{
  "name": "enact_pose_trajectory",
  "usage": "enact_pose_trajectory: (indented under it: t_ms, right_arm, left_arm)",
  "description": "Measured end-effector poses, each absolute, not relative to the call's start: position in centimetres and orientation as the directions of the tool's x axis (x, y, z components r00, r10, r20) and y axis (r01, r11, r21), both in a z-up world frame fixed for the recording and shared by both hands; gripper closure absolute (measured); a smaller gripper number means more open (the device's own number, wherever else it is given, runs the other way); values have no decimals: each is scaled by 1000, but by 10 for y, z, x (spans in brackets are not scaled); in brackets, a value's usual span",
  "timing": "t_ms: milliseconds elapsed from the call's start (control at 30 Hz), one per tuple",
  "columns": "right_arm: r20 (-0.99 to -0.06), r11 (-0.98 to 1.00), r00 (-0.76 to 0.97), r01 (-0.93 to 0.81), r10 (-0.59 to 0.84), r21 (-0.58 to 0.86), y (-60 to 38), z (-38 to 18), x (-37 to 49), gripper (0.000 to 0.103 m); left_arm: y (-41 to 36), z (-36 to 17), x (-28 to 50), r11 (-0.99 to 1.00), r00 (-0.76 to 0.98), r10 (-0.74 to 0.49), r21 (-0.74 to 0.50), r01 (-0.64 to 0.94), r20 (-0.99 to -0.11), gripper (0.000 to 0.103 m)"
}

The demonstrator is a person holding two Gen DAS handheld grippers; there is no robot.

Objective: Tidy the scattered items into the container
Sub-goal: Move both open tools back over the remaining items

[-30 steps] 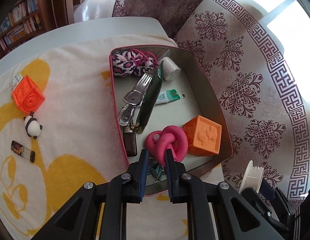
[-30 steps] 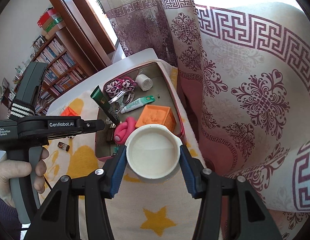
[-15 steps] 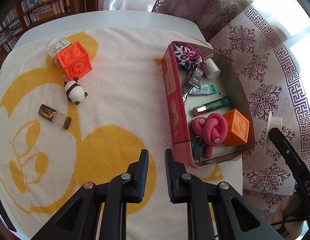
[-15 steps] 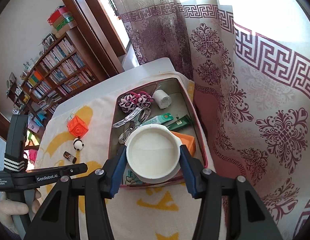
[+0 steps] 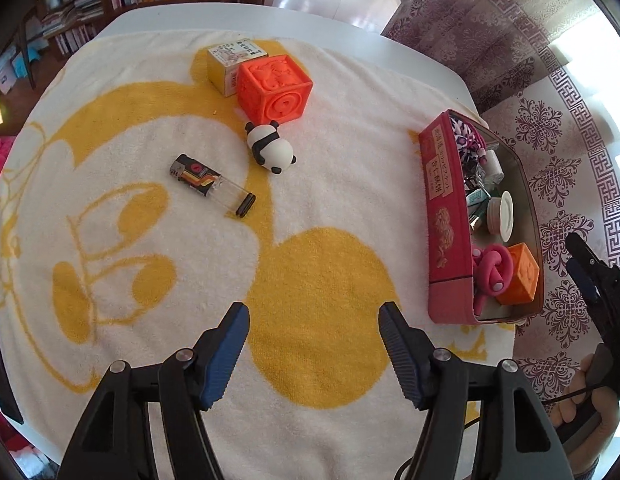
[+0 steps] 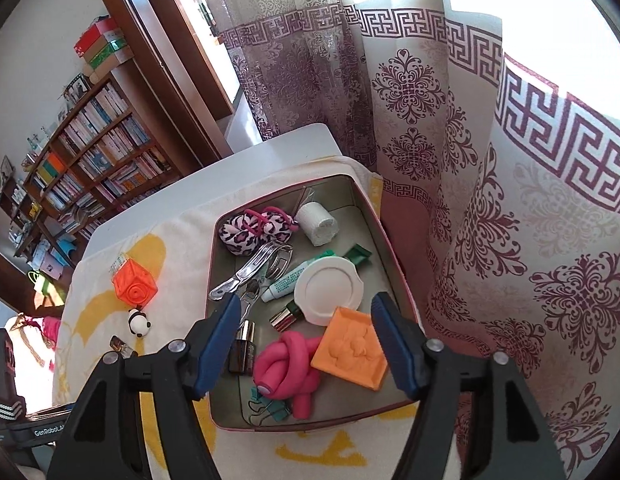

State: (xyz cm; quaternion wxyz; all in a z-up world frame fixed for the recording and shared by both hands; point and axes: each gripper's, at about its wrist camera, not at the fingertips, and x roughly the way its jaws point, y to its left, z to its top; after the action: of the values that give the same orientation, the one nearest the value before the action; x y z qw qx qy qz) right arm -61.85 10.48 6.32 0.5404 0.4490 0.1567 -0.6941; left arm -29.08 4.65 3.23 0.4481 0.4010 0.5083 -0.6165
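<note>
A red tin (image 5: 440, 216) (image 6: 214, 256) sits at the towel's right edge, holding a white spool (image 6: 329, 291) (image 5: 502, 214), a pink knot toy (image 6: 288, 368), an orange block (image 6: 354, 348) and other items. On the towel lie an orange cube (image 5: 275, 88) (image 6: 134, 284), a panda figure (image 5: 270, 147) (image 6: 139, 322), a lighter (image 5: 212, 185) and a small yellow box (image 5: 230, 60). My left gripper (image 5: 314, 328) is open and empty above the towel, well short of the lighter. My right gripper (image 6: 306, 320) is open and empty above the tin.
A yellow-and-white towel (image 5: 150, 260) covers the white table (image 5: 230, 16). Patterned curtains (image 6: 490, 200) hang close behind the tin. A bookshelf (image 6: 90, 148) stands beyond the table. The right gripper's body and hand (image 5: 602, 320) show at the left view's right edge.
My right gripper opened and let the white spool go into the tin. My left gripper opened and moved left over the towel, away from the tin.
</note>
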Motion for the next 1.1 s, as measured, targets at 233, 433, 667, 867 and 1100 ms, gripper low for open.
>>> enact_pose_trajectory:
  t_ms: [233,433,667,867,1100]
  right_arm:
    - [-798,-354,8,894,-603,276,114,62,-591,31]
    - [-795,-299,54,910,-604,289,108,65,-555,31]
    - [-813,-208,153,925,-562,318,87,52,-499,31]
    - [-831,-170,287,897,-476,408,67,27,-445,24]
    - [-854,-243,335,859,-397,450,38,2,-396,22]
  left_arm:
    - [42,24,-256,-36,-259,-142,-256,966,-955,34]
    - [37,22,-223,8,-244,-149,-248,969,-958,34]
    - [34,17,-182,54,-228,-145,-238,970,-963,34]
    - [30,13,-144,90,-212,-145,-227,970,-966,34]
    - [19,8,-98,131,-206,-152,-226,965,-967,34]
